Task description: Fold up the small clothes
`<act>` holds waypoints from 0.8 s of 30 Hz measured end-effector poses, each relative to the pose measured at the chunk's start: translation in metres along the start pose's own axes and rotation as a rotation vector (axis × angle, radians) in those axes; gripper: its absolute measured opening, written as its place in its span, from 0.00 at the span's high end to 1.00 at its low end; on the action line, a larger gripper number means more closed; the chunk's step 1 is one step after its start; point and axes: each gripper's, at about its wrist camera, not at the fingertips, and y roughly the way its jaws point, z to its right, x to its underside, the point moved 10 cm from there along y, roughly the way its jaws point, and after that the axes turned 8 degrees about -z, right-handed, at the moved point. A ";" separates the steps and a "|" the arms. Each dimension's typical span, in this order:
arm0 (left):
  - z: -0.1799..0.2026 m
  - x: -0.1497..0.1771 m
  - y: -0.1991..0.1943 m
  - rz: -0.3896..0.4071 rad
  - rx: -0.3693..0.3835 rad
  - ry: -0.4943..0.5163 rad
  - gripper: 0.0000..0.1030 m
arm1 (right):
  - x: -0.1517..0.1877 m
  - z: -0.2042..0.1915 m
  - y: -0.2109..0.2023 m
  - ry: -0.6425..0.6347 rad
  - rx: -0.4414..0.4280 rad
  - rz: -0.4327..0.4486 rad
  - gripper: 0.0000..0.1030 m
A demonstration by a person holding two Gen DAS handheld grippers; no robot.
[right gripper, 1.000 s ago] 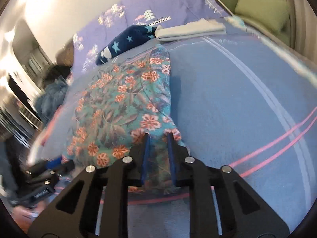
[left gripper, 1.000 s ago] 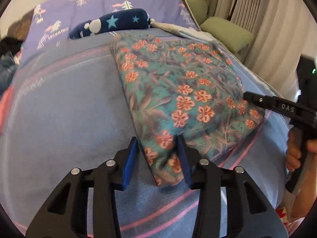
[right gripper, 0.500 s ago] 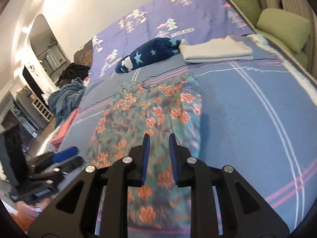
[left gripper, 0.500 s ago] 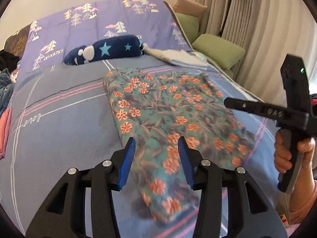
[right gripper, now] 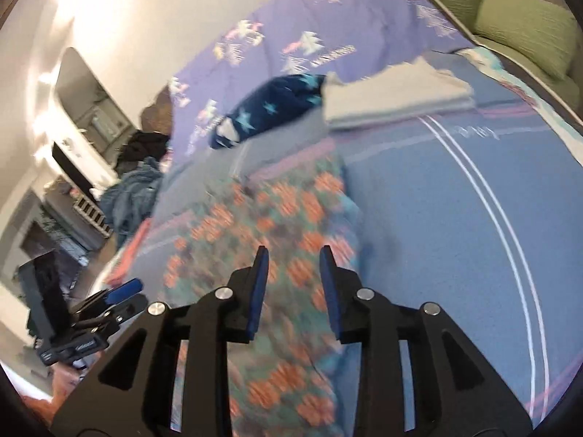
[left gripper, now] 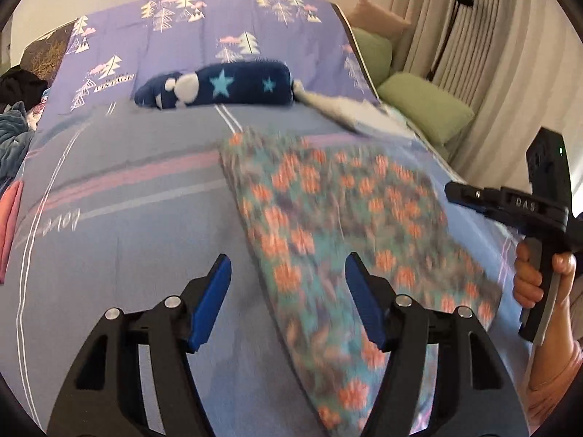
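While the blue bed cover (left gripper: 120,240) with pink and white stripes fills both views, a heap of dark and blue clothes (right gripper: 135,185) sits off its left edge, a navy star-print bundle (left gripper: 222,87) lies against the purple tree-print bedding (left gripper: 204,32), a folded pale cloth (right gripper: 393,98) rests just right of that bundle, and green cushions (left gripper: 426,109) line the curtain side. Spread flat on the bed, the floral garment (left gripper: 346,225) is blurred. Above its left edge the left claw (left gripper: 288,284) hangs wide open, holding nothing. Over its right half the right claw (right gripper: 294,267) stands parted, also empty.
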 end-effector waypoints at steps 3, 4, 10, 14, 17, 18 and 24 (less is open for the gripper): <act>-0.009 -0.022 0.013 0.009 0.005 -0.011 0.36 | -0.007 0.006 0.023 -0.028 0.044 -0.055 0.61; -0.012 -0.026 0.021 -0.005 0.004 -0.014 0.36 | -0.005 0.018 0.037 -0.017 0.125 -0.102 0.61; -0.042 -0.037 0.082 -0.136 0.108 -0.129 0.36 | -0.009 0.019 0.038 -0.039 0.128 -0.108 0.52; -0.036 -0.068 0.096 -0.136 0.236 -0.140 0.36 | -0.029 0.014 0.036 -0.052 0.123 -0.083 0.49; -0.041 -0.092 0.116 -0.124 0.254 -0.178 0.48 | -0.036 0.023 0.039 -0.009 0.133 -0.073 0.49; -0.044 -0.098 0.117 -0.109 0.251 -0.183 0.81 | -0.035 0.025 0.042 0.009 0.131 -0.074 0.49; -0.077 -0.102 0.101 0.023 0.112 -0.156 0.88 | -0.019 0.058 0.035 0.116 0.165 -0.055 0.48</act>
